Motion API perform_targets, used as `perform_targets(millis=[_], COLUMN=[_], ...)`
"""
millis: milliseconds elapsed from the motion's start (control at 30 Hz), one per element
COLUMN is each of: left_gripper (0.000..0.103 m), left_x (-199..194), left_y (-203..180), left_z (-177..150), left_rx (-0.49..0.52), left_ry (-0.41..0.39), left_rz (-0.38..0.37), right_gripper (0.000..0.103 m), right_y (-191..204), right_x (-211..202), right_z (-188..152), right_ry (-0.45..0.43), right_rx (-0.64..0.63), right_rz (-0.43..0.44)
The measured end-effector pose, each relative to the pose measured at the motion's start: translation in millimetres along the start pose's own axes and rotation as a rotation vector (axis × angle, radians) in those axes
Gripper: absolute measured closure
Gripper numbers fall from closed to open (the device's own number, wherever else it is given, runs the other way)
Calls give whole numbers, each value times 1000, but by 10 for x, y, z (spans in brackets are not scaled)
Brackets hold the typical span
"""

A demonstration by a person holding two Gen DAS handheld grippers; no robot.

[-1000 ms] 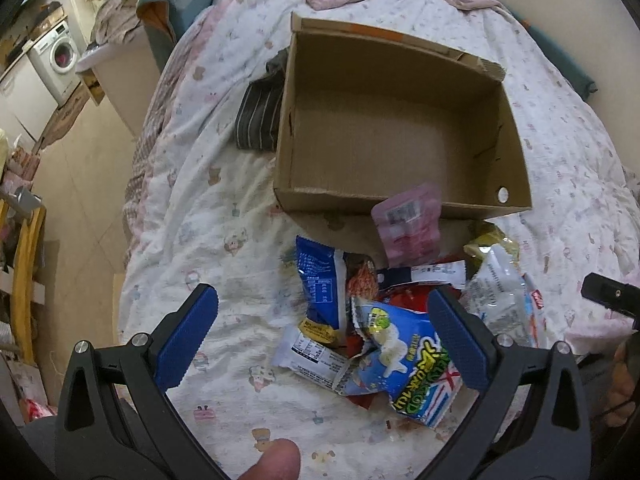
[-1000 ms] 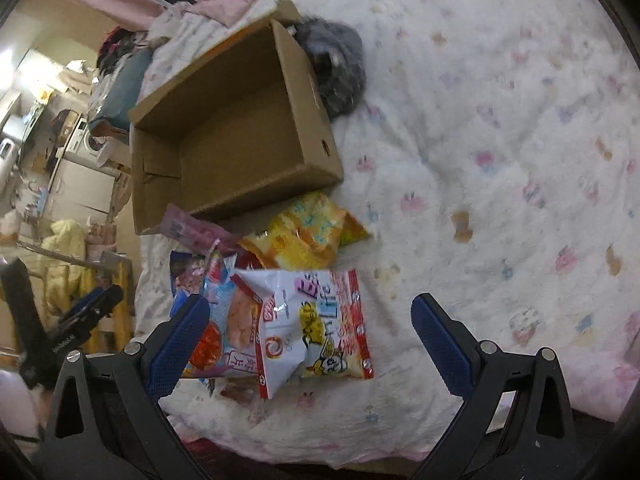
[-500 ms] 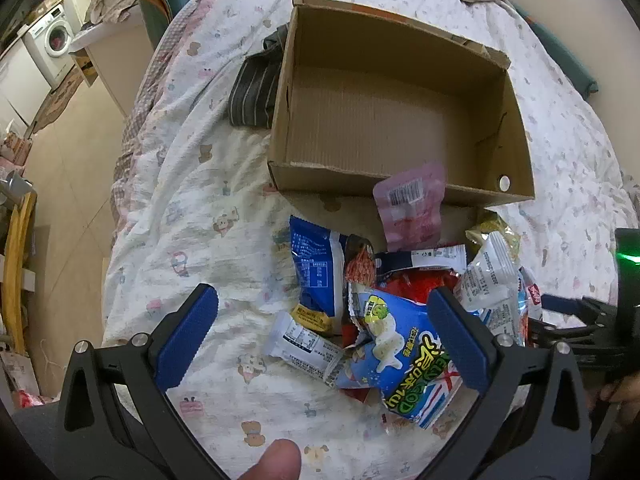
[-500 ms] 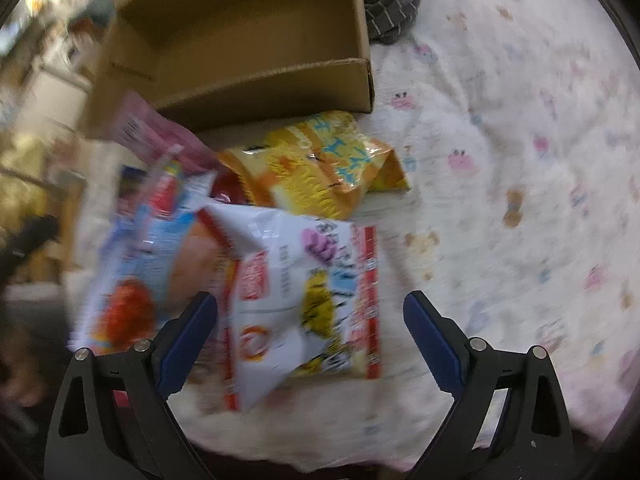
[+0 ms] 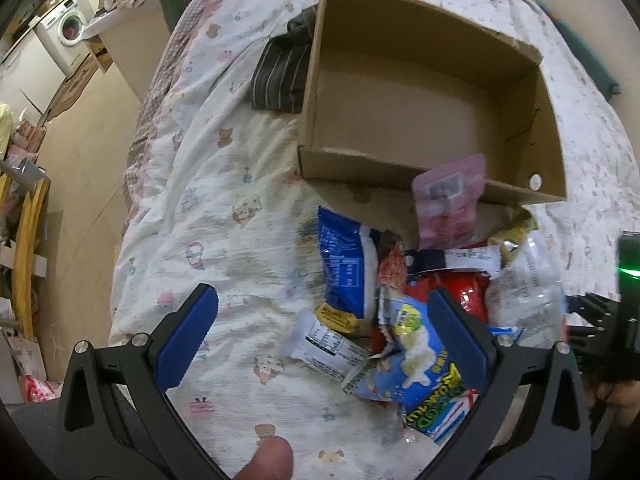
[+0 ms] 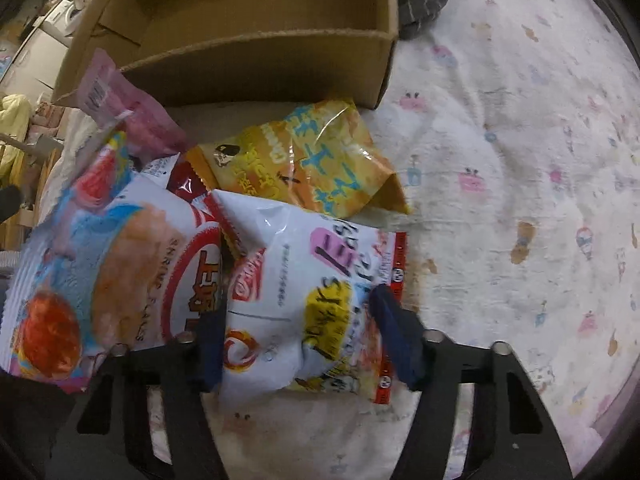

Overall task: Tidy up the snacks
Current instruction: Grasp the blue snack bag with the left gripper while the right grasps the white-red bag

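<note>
Right gripper (image 6: pixel 298 334), pointing steeply down, jaws closing around a glossy white crinkled snack bag (image 6: pixel 308 280) lying flat near the bed's (image 6: pixel 500 200) near edge, long axis running away from the camera; whether the pads are pressing yet cannot be told. Left gripper (image 5: pixel 320 336), jaws spread wide and holding nothing, hovering over a light-blue foil packet (image 5: pixel 416 364). Beyond, a puffy yellow bag (image 6: pixel 316 160) and flat pink pouch (image 5: pixel 448 204) resting against an open corrugated cardboard box (image 5: pixel 436 112), its long axis crossing the bed.
</note>
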State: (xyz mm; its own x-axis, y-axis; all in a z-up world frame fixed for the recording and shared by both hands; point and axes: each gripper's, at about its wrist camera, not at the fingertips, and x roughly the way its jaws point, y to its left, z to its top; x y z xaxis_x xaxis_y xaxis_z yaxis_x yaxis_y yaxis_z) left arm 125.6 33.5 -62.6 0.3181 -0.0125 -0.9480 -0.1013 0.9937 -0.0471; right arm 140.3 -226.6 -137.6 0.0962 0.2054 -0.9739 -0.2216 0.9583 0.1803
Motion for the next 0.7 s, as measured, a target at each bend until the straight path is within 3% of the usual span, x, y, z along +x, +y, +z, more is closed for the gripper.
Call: perform_targets(millis=[100,233,367,433,500,567,700], left_gripper=[0,0,3,5,6,14,14], left_x=[97,192,401,501,575,640,551], left_y=[48,170,328,322,309,300,198], left_z=[29,111,126,91,51,13,82], left_rx=[-11,-37,-101,-90,-90,-102,-75], left_ry=[32,52,132,171,198,225,161], left_rz=[15,55,-3,10,13,-29,-43], right_gripper=[48,49,49,49,49,49,49], right_y=[-119,-335,-522,-546,-492,-493,-469], right_x=[-161,-524,-816,-899,-912,-888,-846], right_z=[-99,-192,-205,-133,-109,-83,-70], right_ry=[-37,-155,-284,-320,-335,-328,-319], right_rx=[30,92,180,200,204,204,206], right_rz=[54,135,237,254,265,283,287])
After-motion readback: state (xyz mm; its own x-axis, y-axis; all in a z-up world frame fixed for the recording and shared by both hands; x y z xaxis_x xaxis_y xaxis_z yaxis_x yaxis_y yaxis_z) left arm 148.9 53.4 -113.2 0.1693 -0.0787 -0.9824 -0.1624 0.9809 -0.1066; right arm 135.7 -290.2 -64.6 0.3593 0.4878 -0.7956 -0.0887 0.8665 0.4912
